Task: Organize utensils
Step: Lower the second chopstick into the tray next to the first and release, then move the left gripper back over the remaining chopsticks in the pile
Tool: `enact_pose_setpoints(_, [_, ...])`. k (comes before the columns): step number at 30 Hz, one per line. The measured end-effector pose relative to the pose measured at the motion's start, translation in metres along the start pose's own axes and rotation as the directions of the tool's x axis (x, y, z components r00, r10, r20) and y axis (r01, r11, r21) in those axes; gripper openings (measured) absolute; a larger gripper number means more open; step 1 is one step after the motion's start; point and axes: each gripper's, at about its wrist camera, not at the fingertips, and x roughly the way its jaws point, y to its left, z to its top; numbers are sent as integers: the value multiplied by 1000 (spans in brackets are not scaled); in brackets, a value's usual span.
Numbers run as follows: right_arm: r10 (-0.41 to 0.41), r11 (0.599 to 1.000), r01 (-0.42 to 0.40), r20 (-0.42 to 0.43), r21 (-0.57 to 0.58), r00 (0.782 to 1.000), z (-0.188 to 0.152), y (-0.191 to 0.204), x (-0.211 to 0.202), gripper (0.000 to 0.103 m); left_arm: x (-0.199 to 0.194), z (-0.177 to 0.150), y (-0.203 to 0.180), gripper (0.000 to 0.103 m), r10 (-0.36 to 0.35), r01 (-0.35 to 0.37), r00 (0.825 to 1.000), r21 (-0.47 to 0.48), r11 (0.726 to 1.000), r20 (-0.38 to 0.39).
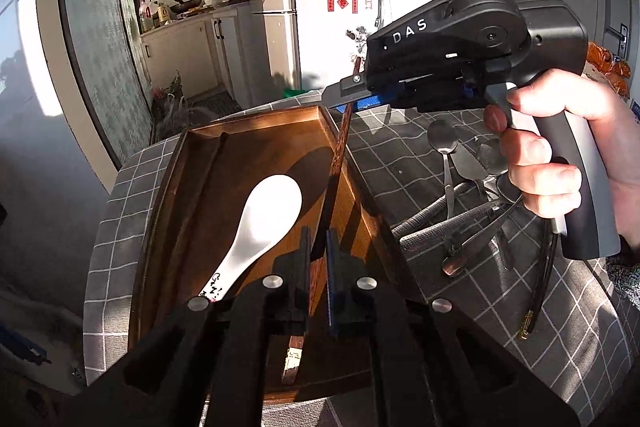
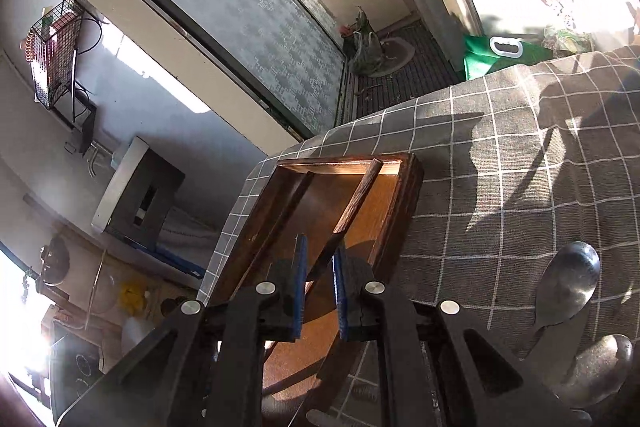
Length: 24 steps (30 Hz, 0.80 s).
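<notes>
Both tongs tilted down over the wooden tray, left tongs and right tongs each clenched on a chopstick.

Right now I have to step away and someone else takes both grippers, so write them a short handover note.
Left gripper: shut on a wooden chopstick held over the wooden tray.
Right gripper: shut on another wooden chopstick, also above the tray; a hand grips its handle.
Done: the white spoon and a dark chopstick along the tray's left wall already lie in the tray.
Left: lay both held chopsticks in the tray, then sort the pile of metal spoons and other cutlery lying on the checked tablecloth to the tray's right.
</notes>
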Motion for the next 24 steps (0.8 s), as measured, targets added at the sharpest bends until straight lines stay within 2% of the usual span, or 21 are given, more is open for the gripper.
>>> enact_pose_setpoints(8, [-39,999,39,-43,-1,998,-2,5,29,17,9,-5,11,8,26,-27,999,-57,998,-24])
enact_pose_setpoints(9, [-37,999,36,-46,-3,998,-3,6,29,20,10,-6,14,8,19,-21,1000,-71,997,-25])
enact_pose_setpoints(12, [-21,1000,21,-41,0,999,-7,9,23,41,11,-7,18,8,27,-30,999,-90,995,-32])
enact_pose_setpoints(13, [-20,1000,20,-39,-8,999,-7,10,19,45,11,-7,19,8,37,-40,999,-89,995,-30])
enact_pose_setpoints(17, [-3,999,2,-25,-50,1000,-12,14,-13,50,8,-7,17,8,52,-53,998,-76,996,-20])
enact_pose_setpoints(18, [-9,997,8,-16,-71,1000,-14,15,-25,53,5,-7,14,17,63,-64,998,-69,996,-9])
enact_pose_setpoints(19, [-20,996,19,-6,-90,1000,-16,15,-39,56,2,-7,12,40,70,-69,998,-64,996,4])
enact_pose_setpoints(20, [-28,994,28,3,-103,1000,-18,13,-53,57,-4,-7,10,50,70,-68,997,-59,996,28])
enact_pose_setpoints(21, [-36,993,37,9,-113,999,-20,10,-67,58,-9,-6,7,55,67,-64,997,-52,997,49])
enact_pose_setpoints(24, [-68,988,71,29,-136,997,-28,-6,-108,58,-19,-1,-2,57,45,-43,996,-28,999,82])
